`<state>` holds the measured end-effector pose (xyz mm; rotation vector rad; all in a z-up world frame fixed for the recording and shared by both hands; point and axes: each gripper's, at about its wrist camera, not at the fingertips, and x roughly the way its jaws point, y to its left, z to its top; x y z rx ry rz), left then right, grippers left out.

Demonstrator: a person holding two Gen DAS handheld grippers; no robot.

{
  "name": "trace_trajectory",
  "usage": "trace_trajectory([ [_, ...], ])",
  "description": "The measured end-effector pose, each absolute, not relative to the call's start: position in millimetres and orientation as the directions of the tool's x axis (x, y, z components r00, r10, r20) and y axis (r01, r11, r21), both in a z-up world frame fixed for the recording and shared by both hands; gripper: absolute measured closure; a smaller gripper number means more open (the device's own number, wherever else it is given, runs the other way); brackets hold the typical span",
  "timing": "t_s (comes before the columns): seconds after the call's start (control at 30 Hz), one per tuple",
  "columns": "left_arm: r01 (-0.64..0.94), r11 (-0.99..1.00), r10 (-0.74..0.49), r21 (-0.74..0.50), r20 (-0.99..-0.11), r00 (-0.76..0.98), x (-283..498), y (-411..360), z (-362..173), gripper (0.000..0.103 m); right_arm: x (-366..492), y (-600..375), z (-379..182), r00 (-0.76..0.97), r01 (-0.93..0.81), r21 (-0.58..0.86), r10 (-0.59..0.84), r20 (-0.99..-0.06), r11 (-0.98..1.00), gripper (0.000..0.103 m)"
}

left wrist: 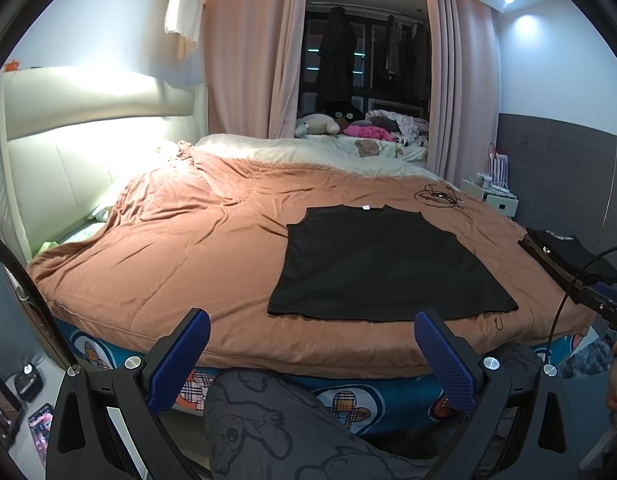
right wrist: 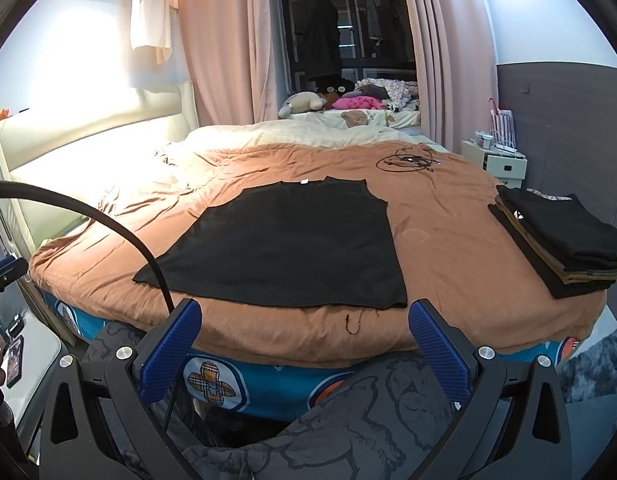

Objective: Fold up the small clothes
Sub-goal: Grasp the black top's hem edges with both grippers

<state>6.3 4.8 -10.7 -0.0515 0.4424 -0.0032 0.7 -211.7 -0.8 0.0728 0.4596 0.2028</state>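
A black sleeveless top (left wrist: 384,264) lies spread flat on the brown bedspread (left wrist: 188,248), neck with a white label toward the far side, hem toward me. It also shows in the right wrist view (right wrist: 292,240). My left gripper (left wrist: 312,332) is open and empty, held off the near edge of the bed, short of the top's hem. My right gripper (right wrist: 304,320) is open and empty too, just below the hem, above the bed's front edge.
A stack of folded dark and tan clothes (right wrist: 560,240) sits at the bed's right edge, seen also in the left wrist view (left wrist: 568,256). A tangle of cables (right wrist: 408,160) lies beyond the top. A white nightstand (right wrist: 496,160) stands at the right. My patterned trouser leg (left wrist: 276,428) is below.
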Motion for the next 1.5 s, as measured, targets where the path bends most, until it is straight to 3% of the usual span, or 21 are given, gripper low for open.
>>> trace_trajectory([
  [0.37, -0.015, 0.997, -0.023, -0.075, -0.475, 0.880, 53, 22, -31, 0.003, 45, -219, -18, 0.851, -0.144, 0.122, 0.186, -0.491, 0.982, 0.000],
  [0.6, -0.039, 0.992, -0.035, -0.119, -0.564, 0.825, 108, 42, -60, 0.024, 92, -235, -35, 0.806, -0.090, 0.164, 0.168, -0.568, 0.982, 0.029],
  [0.77, -0.061, 0.985, -0.058, -0.164, -0.638, 0.768, 151, 57, -90, 0.038, 129, -245, -50, 0.763, -0.048, 0.190, 0.159, -0.626, 0.981, 0.038],
  [0.97, -0.087, 0.975, -0.088, -0.203, -0.717, 0.692, 198, 69, -126, 0.052, 172, -260, -61, 0.716, 0.014, 0.226, 0.148, -0.682, 0.974, 0.038],
  [1.07, -0.105, 0.972, -0.092, -0.210, -0.751, 0.654, 215, 71, -141, 0.053, 190, -263, -70, 0.682, 0.038, 0.263, 0.167, -0.712, 0.964, 0.048],
  [1.17, -0.115, 0.967, -0.113, -0.228, -0.786, 0.608, 227, 71, -156, 0.064, 205, -263, -80, 0.643, 0.063, 0.296, 0.188, -0.743, 0.953, 0.055],
  [1.37, -0.120, 0.966, -0.114, -0.231, -0.789, 0.603, 234, 71, -162, 0.066, 217, -257, -74, 0.640, 0.068, 0.321, 0.205, -0.740, 0.945, 0.055],
  [1.4, -0.126, 0.963, -0.115, -0.237, -0.789, 0.604, 236, 72, -162, 0.071, 217, -256, -73, 0.642, 0.068, 0.327, 0.210, -0.738, 0.943, 0.056],
  [1.5, -0.141, 0.961, -0.108, -0.239, -0.788, 0.606, 239, 75, -163, 0.086, 214, -254, -69, 0.641, 0.073, 0.365, 0.236, -0.730, 0.928, 0.072],
])
